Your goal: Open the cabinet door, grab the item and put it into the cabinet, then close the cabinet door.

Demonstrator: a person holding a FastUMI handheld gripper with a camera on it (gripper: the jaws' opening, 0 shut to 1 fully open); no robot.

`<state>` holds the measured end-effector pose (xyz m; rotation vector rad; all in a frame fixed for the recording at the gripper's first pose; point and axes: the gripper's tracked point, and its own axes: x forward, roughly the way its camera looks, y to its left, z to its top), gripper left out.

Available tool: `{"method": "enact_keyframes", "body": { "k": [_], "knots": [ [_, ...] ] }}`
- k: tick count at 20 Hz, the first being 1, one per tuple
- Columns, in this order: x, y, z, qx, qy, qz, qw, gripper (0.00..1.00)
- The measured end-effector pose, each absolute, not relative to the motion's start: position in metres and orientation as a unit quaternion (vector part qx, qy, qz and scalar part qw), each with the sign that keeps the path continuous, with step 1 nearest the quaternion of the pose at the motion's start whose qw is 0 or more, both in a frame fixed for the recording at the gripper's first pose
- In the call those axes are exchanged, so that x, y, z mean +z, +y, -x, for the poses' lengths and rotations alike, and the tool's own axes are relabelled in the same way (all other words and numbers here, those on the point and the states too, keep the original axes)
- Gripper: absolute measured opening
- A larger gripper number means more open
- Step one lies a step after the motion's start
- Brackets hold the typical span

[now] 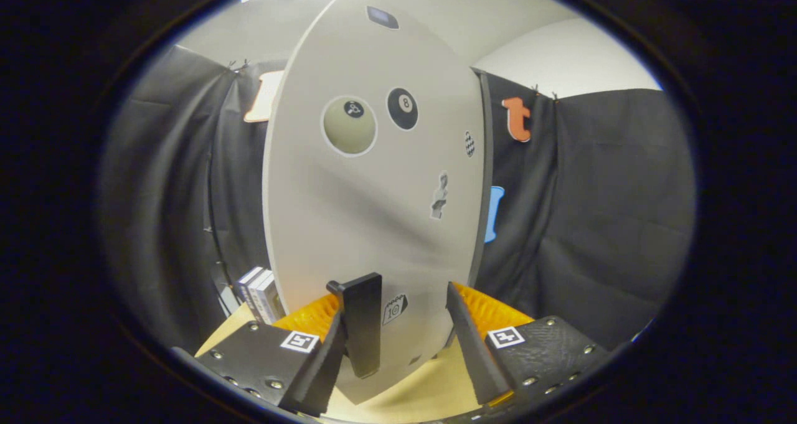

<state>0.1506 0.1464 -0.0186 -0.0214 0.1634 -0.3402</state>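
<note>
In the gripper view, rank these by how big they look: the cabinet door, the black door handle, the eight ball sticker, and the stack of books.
1. cabinet door, by far
2. black door handle, enlarged by nearness, between the open gripper fingers
3. stack of books and eight ball sticker: too alike to rank.

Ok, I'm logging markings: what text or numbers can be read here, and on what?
"8": black ball sticker on the cabinet door.
"10": small sticker low on the door, between the open gripper fingers, beside the handle; its upper line is blurred.
Book spines: too small to read.
</note>
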Motion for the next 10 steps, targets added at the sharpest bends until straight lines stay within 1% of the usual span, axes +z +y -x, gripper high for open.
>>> {"method": "enact_keyframes", "body": {
  "k": [2,3,10],
  "knots": [
    [-0.018,0.151,-0.148,-0.191,0.075,0.018,0.979,0.84],
    [-0.020,0.156,-0.147,-0.192,0.076,0.019,0.978,0.84],
    [-0.023,0.188,-0.148,-0.154,0.071,0.016,0.985,0.84]
  ]
}}
